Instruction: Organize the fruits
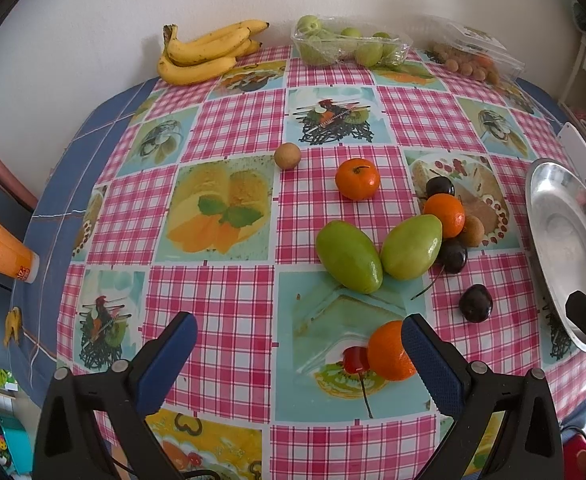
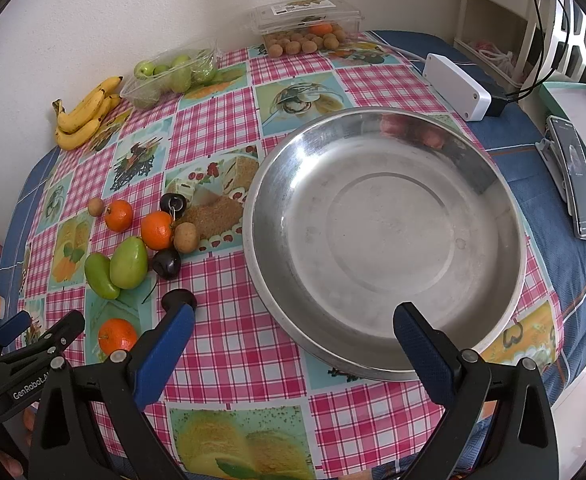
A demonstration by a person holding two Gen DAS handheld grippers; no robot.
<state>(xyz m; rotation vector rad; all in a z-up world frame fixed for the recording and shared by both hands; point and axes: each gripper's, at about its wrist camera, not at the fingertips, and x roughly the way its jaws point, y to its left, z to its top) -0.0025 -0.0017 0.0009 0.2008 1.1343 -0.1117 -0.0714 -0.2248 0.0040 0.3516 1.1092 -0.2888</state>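
Observation:
My left gripper hovers open low over the checked tablecloth, nothing between its blue pads. An orange lies just left of its right finger, partly hidden by it. Beyond lie two green mangoes, two more oranges, three dark cherries and two brown longans. The round metal dish is at the right edge. In the right wrist view my right gripper is open and empty, its right finger above the near rim of the dish. The fruit cluster lies left of the dish.
Along the back wall are a bunch of bananas, a clear tray of green fruits and a clear box of longans. An orange cup stands at the left table edge. A white box and a phone lie right of the dish.

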